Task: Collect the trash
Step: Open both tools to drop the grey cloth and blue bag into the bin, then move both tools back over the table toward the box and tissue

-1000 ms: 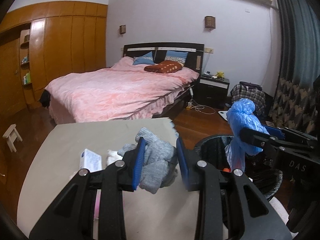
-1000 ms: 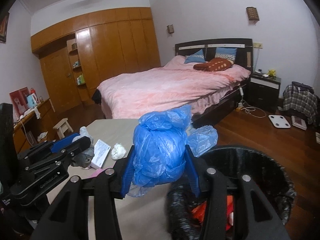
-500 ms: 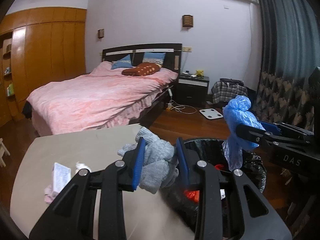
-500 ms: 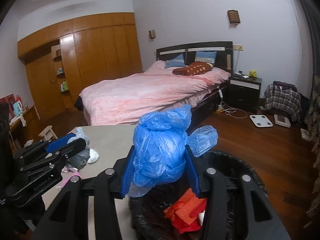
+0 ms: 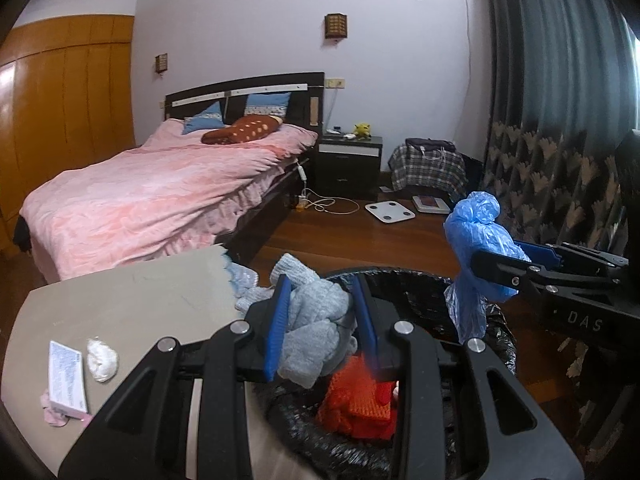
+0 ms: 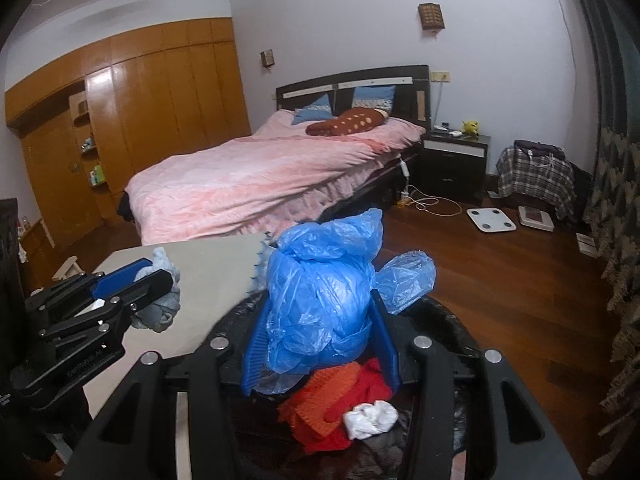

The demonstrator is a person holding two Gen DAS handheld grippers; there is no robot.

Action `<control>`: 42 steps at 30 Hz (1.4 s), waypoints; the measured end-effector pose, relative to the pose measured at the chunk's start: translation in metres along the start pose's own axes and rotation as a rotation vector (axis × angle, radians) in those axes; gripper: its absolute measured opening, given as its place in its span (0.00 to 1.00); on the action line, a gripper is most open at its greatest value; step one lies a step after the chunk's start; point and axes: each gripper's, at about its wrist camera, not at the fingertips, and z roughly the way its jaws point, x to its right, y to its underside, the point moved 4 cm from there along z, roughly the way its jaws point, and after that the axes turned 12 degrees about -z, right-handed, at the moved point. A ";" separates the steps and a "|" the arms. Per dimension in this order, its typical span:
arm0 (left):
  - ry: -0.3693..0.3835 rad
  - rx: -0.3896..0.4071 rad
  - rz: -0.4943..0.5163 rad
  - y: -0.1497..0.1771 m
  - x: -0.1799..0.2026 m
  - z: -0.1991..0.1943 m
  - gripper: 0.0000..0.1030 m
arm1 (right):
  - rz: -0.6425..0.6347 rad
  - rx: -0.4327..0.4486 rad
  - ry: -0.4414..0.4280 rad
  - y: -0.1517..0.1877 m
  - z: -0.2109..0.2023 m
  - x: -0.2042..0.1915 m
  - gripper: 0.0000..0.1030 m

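On the table (image 5: 120, 292) at left a small box (image 5: 66, 376) and white wad (image 5: 102, 364) await collection, while the left gripper (image 5: 320, 320) pinches a grey sock bundle (image 5: 316, 328) and, right, the right gripper (image 6: 320, 328) clamps a blue bag (image 6: 320, 304), both over the black-lined bin (image 6: 448, 320) for dropping.

Both grippers are raised side by side, each clamped on a load. The left gripper (image 5: 320, 316) points forward, its blue-padded fingers (image 5: 277, 330) pressed against a bundle of grey cloth (image 5: 316, 328). To its right, slightly farther out, the right gripper (image 6: 320, 340) grips a knotted blue plastic bag (image 6: 320, 300) between its fingers (image 6: 253, 354), its black frame level.
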 end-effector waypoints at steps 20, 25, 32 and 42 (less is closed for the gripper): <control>0.031 -0.051 -0.015 0.007 0.008 0.041 0.69 | 0.021 -0.068 0.068 0.030 0.020 0.026 0.89; -0.009 -0.022 -0.026 -0.001 -0.008 0.023 0.84 | 0.046 -0.058 0.076 0.025 0.011 0.023 0.95; -0.060 0.007 -0.071 -0.006 -0.039 -0.009 0.89 | 0.033 -0.034 0.051 0.013 0.005 0.001 0.95; -0.165 0.054 -0.102 -0.006 -0.091 -0.055 0.90 | -0.032 -0.014 -0.010 -0.007 0.011 -0.055 0.95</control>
